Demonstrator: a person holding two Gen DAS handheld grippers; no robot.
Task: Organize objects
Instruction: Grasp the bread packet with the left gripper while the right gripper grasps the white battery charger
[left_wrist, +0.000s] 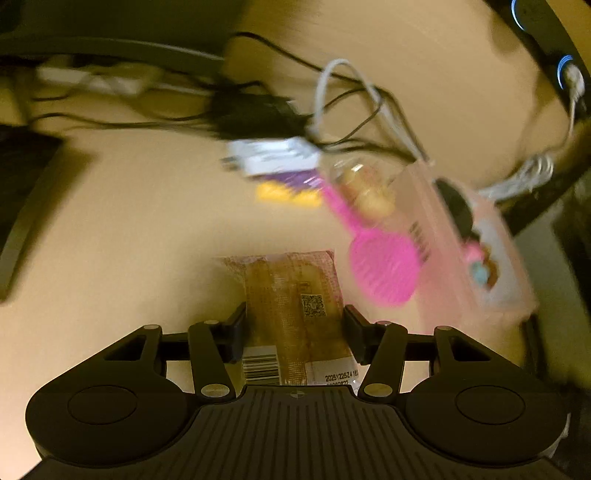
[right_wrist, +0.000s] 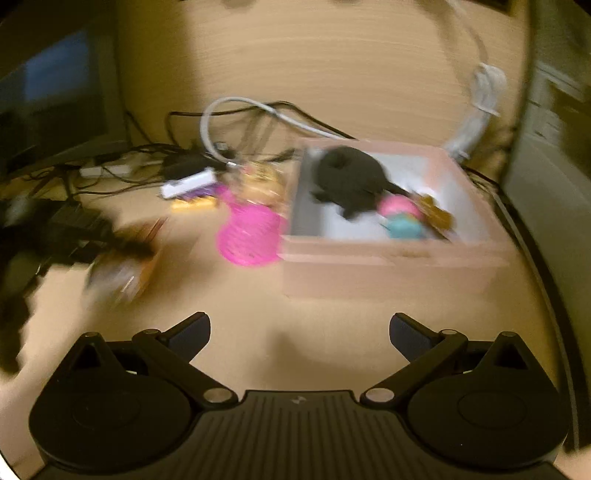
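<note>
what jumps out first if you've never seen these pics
The bright pink hairbrush on the wooden desk, lying just left of the pale pink box. Next, the wrapped snack packet gripped between the left gripper fingers, and the black lump inside the box.

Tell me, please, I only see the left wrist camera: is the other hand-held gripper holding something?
Observer: No, the right hand-held gripper is open, with nothing between its fingers.
Operator: What is it facing?
Observer: The pink box, whose near wall lies apart from it across bare table.
Operator: Is there room for my snack packet?
Observer: Probably; pale floor shows bare beside the black object inside.
</note>
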